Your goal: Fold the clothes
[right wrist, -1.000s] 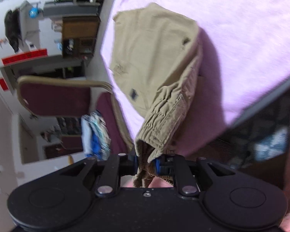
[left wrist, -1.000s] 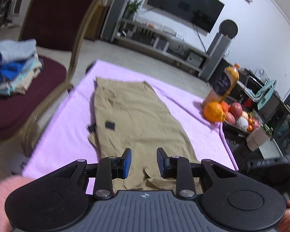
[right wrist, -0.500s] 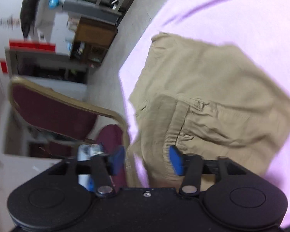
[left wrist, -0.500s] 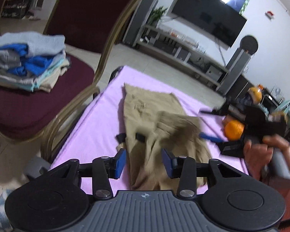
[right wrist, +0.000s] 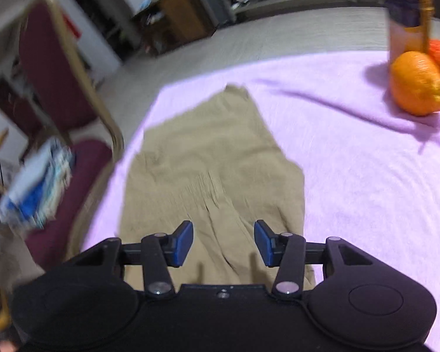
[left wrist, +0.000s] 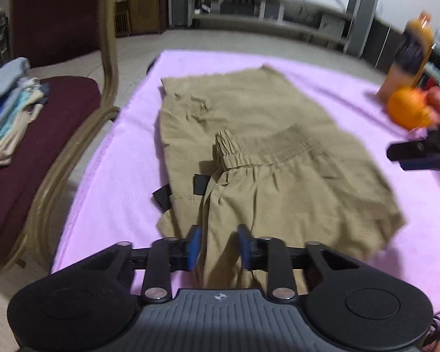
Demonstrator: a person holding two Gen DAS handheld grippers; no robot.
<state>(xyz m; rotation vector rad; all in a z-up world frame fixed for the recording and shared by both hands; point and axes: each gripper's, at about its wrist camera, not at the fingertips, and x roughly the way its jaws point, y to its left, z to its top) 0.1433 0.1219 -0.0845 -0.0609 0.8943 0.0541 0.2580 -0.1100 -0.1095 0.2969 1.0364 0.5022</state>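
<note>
Khaki trousers (left wrist: 258, 146) lie on the lilac blanket (left wrist: 126, 158) that covers the table, doubled over on themselves: the elastic waistband (left wrist: 267, 146) sits across the middle of the cloth, on top of the layer beneath, and two black tabs (left wrist: 201, 183) poke out at the left edge of the fold. The left gripper (left wrist: 217, 245) hangs low over the near edge of the trousers with its jaws spread and nothing between them; the right gripper (right wrist: 223, 242) also stands spread and empty above the near part of the cloth. By the look of it the fabric is a light woven cotton, soft and limp, so it will drape and sag from any single point and will not hold a crease on its own. It should not be slippery on the fleecy blanket, which will likely drag at the lower layer and rumple it if an edge is pulled flat along the surface. The gathered waistband is the thickest, firmest part and would give the fingers a sure bite; the near folded edge and the corners are the other sensible holds, best pinched through all layers at once so they travel together. A chair (left wrist: 58, 117) with a stack of folded clothes (left wrist: 8, 108) stands to the left, and an orange (right wrist: 416, 83) and a bottle (right wrist: 407, 11) sit at the far right, well apart from the trousers.
</note>
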